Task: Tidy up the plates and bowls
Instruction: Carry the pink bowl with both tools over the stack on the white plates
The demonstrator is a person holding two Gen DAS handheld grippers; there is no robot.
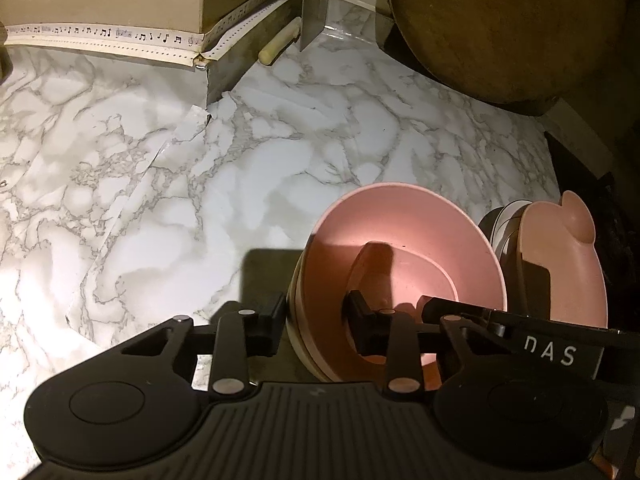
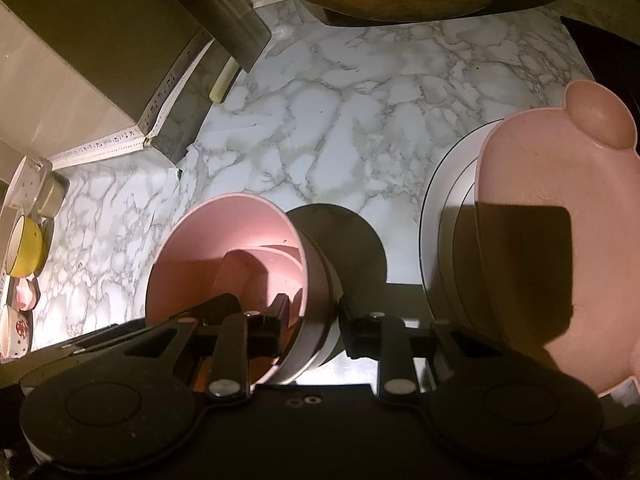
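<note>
A stack of pink bowls (image 1: 400,240) stands tilted on the marble counter (image 1: 180,168). My left gripper (image 1: 318,320) is shut on its left wall, one finger outside and one inside. In the right wrist view the same pink bowls (image 2: 224,248) are pinched at their right wall by my right gripper (image 2: 314,330), with its left finger inside. Part of that right gripper, lettered in white (image 1: 548,354), reaches into the bowl in the left wrist view. A pink eared dish (image 2: 560,184) leans on a white plate with a dark rim (image 2: 444,208) to the right.
A big round wooden board (image 1: 500,28) leans at the back right. A cream stick (image 1: 280,42) lies by the wall corner with music-note trim (image 1: 104,34). A yellow cup (image 2: 26,246) and small patterned bowls (image 2: 14,334) sit at the far left.
</note>
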